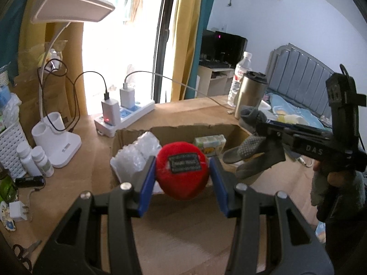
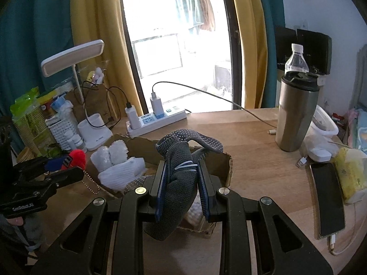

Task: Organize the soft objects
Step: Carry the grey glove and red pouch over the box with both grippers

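My left gripper (image 1: 182,168) is shut on a red plush ball (image 1: 182,178) with a dark label, held above the near edge of an open cardboard box (image 1: 192,129). My right gripper (image 2: 181,174) is shut on a grey dotted sock (image 2: 176,178), held over the same box (image 2: 227,167). In the left wrist view the right gripper (image 1: 263,142) and the sock (image 1: 250,151) hang over the box's right side. In the right wrist view the left gripper (image 2: 59,162) holds the red ball (image 2: 76,158) at the left. White bubble wrap (image 1: 137,153) and a tissue pack (image 1: 209,143) lie inside the box.
On the wooden table stand a white desk lamp (image 1: 57,142), a power strip (image 1: 128,112) with chargers, a steel tumbler (image 2: 296,112), a water bottle (image 2: 297,57), a phone (image 2: 328,197), a white basket (image 1: 11,151) and small bottles (image 1: 34,160). Scissors (image 1: 23,254) lie front left.
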`<state>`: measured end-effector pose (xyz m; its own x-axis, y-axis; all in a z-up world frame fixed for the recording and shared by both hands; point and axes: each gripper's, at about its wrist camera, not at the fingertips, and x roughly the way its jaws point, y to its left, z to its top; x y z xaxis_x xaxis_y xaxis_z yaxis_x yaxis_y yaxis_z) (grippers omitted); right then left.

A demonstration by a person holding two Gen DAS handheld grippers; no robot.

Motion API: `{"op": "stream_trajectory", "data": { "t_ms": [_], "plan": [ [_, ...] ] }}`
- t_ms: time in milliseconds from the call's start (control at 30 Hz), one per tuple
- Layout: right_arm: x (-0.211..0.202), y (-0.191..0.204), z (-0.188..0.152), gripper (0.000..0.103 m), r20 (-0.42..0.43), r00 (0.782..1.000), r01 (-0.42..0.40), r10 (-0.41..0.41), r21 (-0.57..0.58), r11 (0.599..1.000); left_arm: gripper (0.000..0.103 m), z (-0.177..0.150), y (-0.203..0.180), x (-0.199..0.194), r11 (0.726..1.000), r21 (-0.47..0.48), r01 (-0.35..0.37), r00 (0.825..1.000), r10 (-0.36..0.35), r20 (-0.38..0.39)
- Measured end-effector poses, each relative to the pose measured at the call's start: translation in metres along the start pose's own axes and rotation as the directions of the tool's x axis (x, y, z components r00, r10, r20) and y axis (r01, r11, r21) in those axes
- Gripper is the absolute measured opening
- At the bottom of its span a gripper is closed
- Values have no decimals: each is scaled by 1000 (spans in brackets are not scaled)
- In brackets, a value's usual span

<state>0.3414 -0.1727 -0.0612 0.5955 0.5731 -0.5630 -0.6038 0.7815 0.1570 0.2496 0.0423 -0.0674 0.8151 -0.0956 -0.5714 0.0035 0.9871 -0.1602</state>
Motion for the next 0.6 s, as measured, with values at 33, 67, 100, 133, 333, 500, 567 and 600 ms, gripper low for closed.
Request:
{"op": "stream_trajectory", "data": {
  "t_ms": [33, 67, 100, 133, 333, 500, 567, 600],
  "plan": [
    [2, -1, -1, 27, -2, 1000, 1, -1, 3, 1000, 48, 0, 0, 3, 1000, -1, 1, 1000, -1, -4],
    [6, -4, -1, 27, -6, 1000, 5, -5, 9, 1000, 48, 0, 0, 5, 1000, -1, 2, 1000, -2, -7],
    [10, -6, -1, 28, -12, 1000, 10, -9, 14, 1000, 48, 0, 0, 7, 1000, -1, 3, 1000, -3, -11],
    [13, -8, -2, 28, -18, 1000, 13, -13, 18, 1000, 48, 0, 0, 9, 1000, 0, 3, 1000, -3, -14],
    [37, -15, -8, 28, -74, 997, 24, -21, 38, 999, 48, 1, 3, 20, 1000, -9, 2, 1000, -2, -24],
    [48, -17, -16, 28, -111, 993, 36, -32, 36, 999, 48, 2, 4, 28, 1000, -13, 5, 1000, -5, -31],
    [47, -18, -16, 29, -108, 993, 45, -41, 36, 998, 48, 3, 2, 32, 1000, -11, 7, 999, -8, -34],
    [45, -19, -16, 35, -99, 994, 49, -45, 34, 998, 48, 3, 1, 33, 1000, -10, 10, 999, -10, -35]
  ]
}}
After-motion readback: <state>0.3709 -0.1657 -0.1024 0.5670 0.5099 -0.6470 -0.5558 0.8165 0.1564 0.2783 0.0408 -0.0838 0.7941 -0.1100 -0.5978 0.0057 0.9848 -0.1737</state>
